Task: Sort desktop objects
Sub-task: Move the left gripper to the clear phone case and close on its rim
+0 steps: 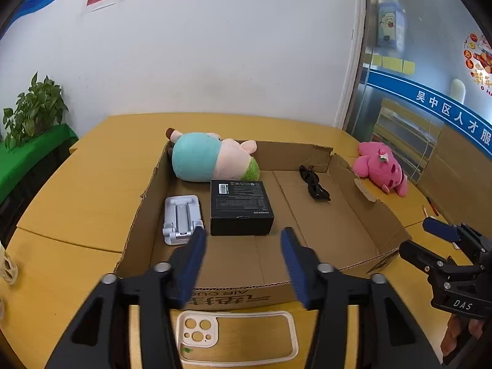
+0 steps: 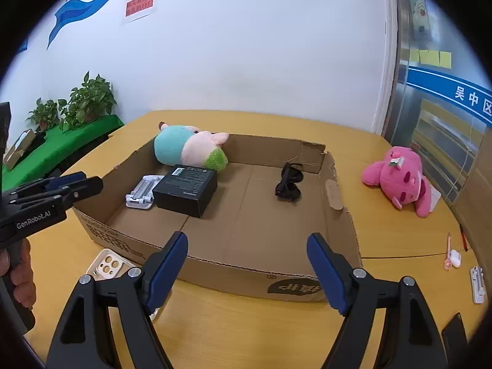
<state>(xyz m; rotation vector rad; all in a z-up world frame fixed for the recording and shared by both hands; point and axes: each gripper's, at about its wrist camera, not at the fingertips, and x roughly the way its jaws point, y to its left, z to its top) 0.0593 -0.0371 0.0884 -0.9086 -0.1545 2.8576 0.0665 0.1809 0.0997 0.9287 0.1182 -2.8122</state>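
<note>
A shallow cardboard box [image 1: 255, 292] [image 2: 233, 273] lies on the yellow table. Inside it are a teal and pink plush [image 1: 209, 158] [image 2: 187, 147], a black carton [image 1: 241, 210] [image 2: 186, 189], a white phone stand [image 1: 182, 218] [image 2: 143, 195] and black sunglasses [image 1: 313, 183] [image 2: 289, 183]. A cream phone case [image 1: 236, 339] [image 2: 106, 266] lies on the table in front of the box. My left gripper [image 1: 244, 240] is open and empty above the box's near wall and the case. My right gripper [image 2: 247, 243] is open and empty at the box's front right.
A pink plush [image 1: 381, 167] [image 2: 399, 178] lies on the table right of the box. Small white and pink items [image 2: 453, 256], a white clip [image 2: 478, 283] and a dark phone [image 2: 455, 335] lie at the right. Potted plants [image 2: 86, 101] stand on a green ledge left.
</note>
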